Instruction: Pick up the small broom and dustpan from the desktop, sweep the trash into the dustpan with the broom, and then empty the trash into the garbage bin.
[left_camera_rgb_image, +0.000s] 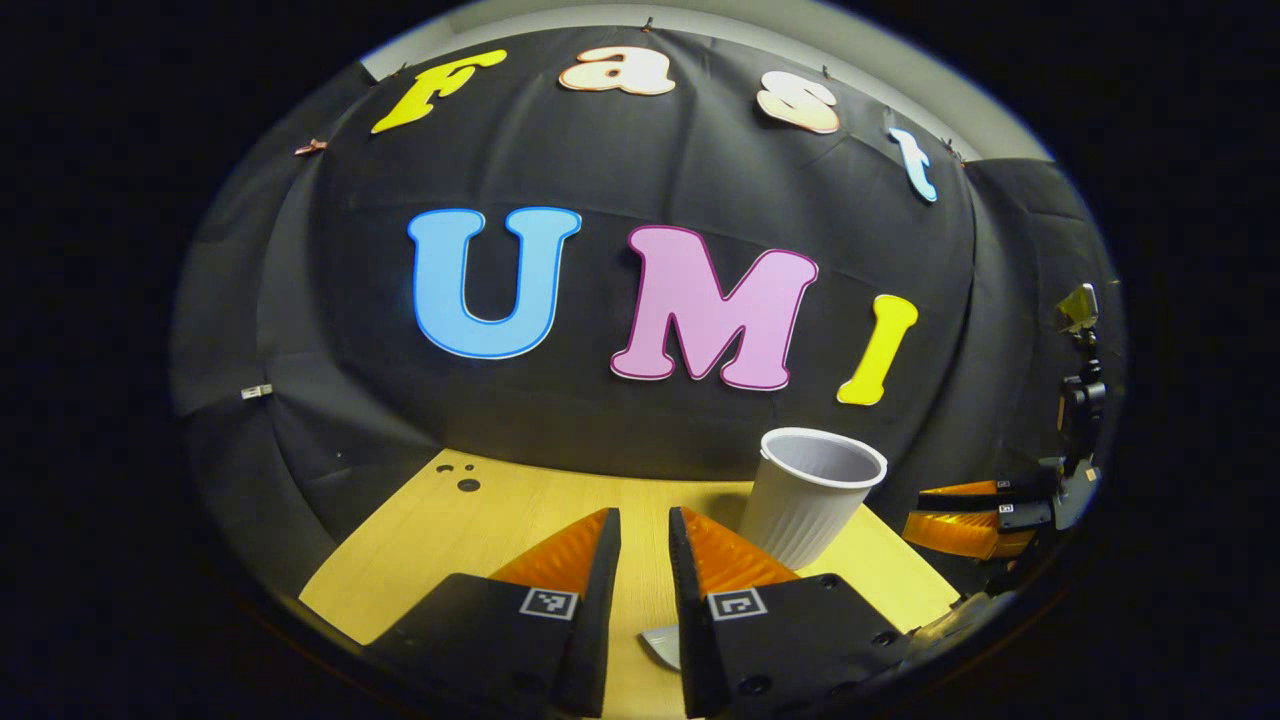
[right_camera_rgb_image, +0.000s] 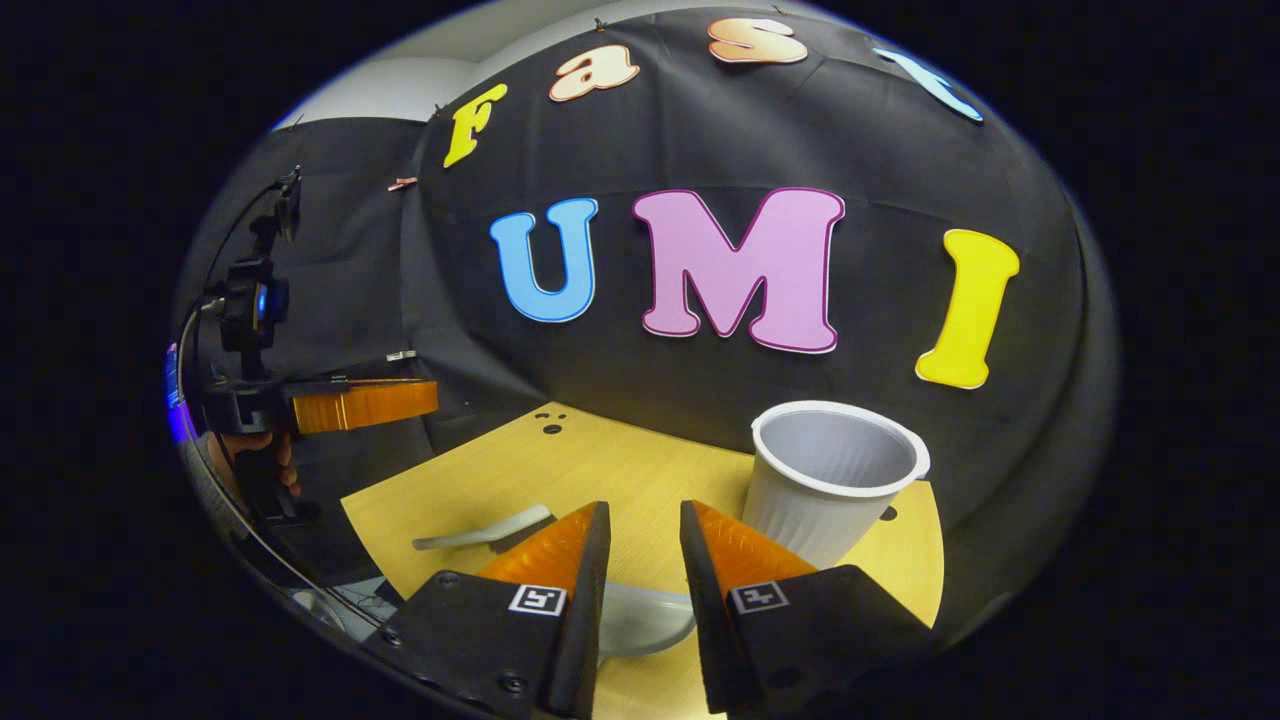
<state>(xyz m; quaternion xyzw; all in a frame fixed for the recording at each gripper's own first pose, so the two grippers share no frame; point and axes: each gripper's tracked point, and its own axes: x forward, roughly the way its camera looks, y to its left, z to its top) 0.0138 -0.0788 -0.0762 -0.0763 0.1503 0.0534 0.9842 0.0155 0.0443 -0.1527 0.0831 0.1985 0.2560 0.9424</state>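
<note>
right gripper sits low over the light wooden desktop, jaws parted by a narrow gap, holding nothing. just under and between its fingers lies a pale grey plastic dustpan-like scoop, partly hidden by them, so exact shape hard to tell. left of that gripper lies the small grey broom with dark bristles, flat on the desktop, long axis running roughly left-right across the right gripper view, bristle end toward the fingers, handle pointing away to the left. white ribbed plastic cup, upright and open, stands just right of the right gripper, near the back edge; judged to be the garbage bin.

left gripper also hovers above the desktop, jaws narrowly open, empty; a sliver of the pale scoop peeks out between its fingers at the bottom of the left gripper view. the cup stands just right of that gripper too.

judgement: nothing picked up yet. the broom lies on the left gripper's side, the scoop right under the right gripper. grasping the broom would mean closing across its thin handle.
</note>
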